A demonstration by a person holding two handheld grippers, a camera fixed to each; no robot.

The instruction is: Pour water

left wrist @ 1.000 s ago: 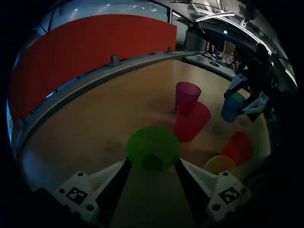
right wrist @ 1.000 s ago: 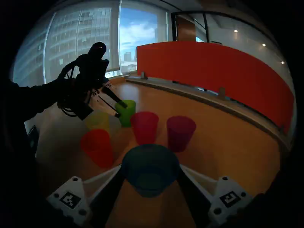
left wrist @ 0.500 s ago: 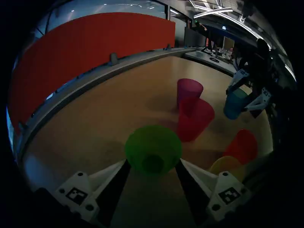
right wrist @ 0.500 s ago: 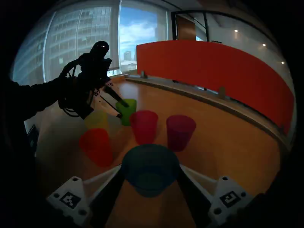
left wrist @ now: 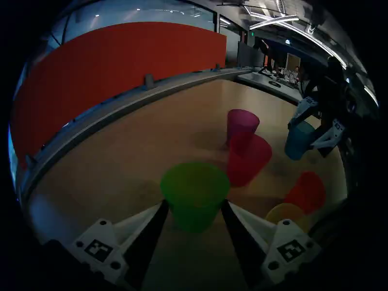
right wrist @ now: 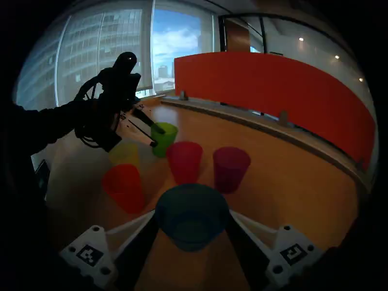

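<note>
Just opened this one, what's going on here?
A person holds a gripper in each hand. The left gripper has its fingers clamped on a translucent green plastic cup; the right gripper is clamped on a blue plastic cup. Four more plastic cups stand on the wooden table: a yellow cup, an orange-red cup, a red cup and a magenta cup. No water stream shows; pouring has not started.

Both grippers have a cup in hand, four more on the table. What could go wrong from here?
1. The red cup and magenta cup stand close together ahead of the blue cup in the right gripper; a pour may miss its target.
2. The left gripper holds the green cup near the yellow cup and orange cup; a swing may topple them.
</note>
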